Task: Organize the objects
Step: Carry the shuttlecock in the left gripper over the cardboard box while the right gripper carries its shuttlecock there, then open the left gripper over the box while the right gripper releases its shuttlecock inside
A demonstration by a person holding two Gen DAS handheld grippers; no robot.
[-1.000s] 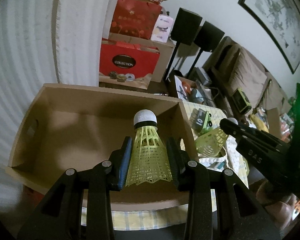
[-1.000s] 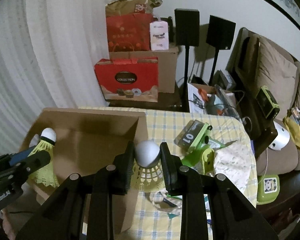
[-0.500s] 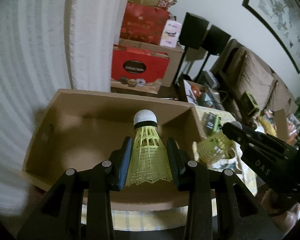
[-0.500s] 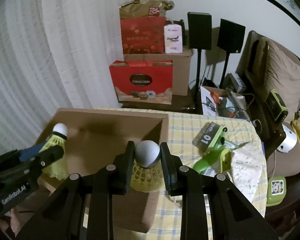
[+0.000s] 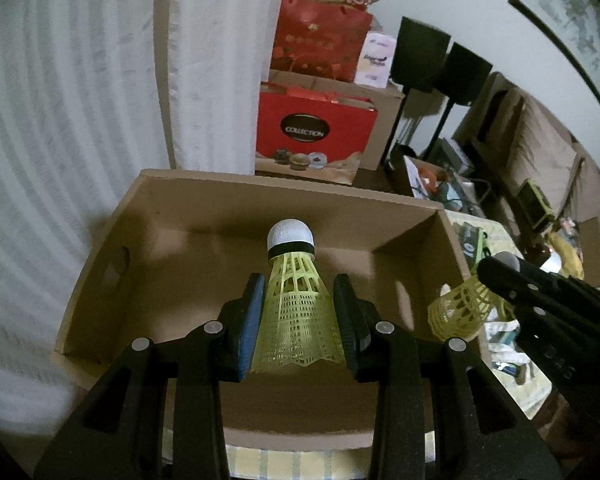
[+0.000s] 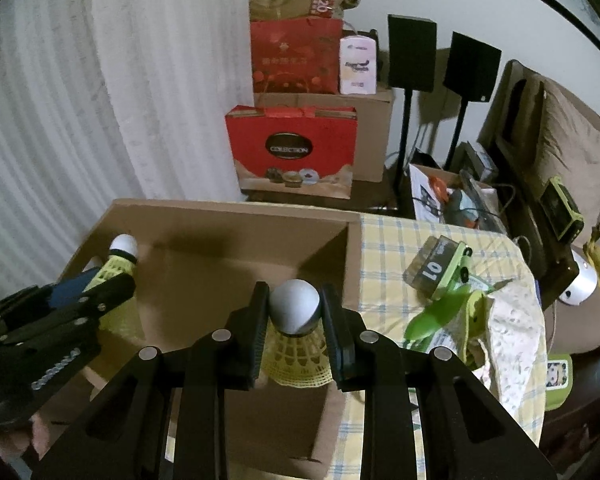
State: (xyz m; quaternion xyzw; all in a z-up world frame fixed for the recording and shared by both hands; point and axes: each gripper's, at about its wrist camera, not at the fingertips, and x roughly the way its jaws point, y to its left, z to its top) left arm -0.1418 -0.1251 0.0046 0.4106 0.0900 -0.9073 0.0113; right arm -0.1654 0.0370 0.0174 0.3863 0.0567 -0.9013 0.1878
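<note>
Brown cardboard fills most of what I see: the open box [image 5: 188,216] sits on the checked tablecloth [image 6: 404,240], its floor bare as far as I can make out. On the left, my left gripper [image 5: 299,312] is clamped on a yellow mesh shuttlecock [image 5: 294,308], pads pressing the skirt and the white cork pointing away from me, so it hangs above the box's interior ready to be let go inside. Further right, my right gripper [image 6: 293,320] is closed on the second shuttlecock [image 6: 296,336], this time squeezing the grey cork with the skirt hanging below. It sits at the box's near right wall; whether it is over the inside or just outside the rim I can't tell from here. Beyond it on the cloth lie a green toy car pack [image 6: 440,268] and a green plastic piece [image 6: 440,316], not yet put away.

Compared with a second ago, both hands have moved towards the box: it looms larger in the left view, and the right shuttlecock has drawn closer to its wall. Neither grip has changed.
</note>
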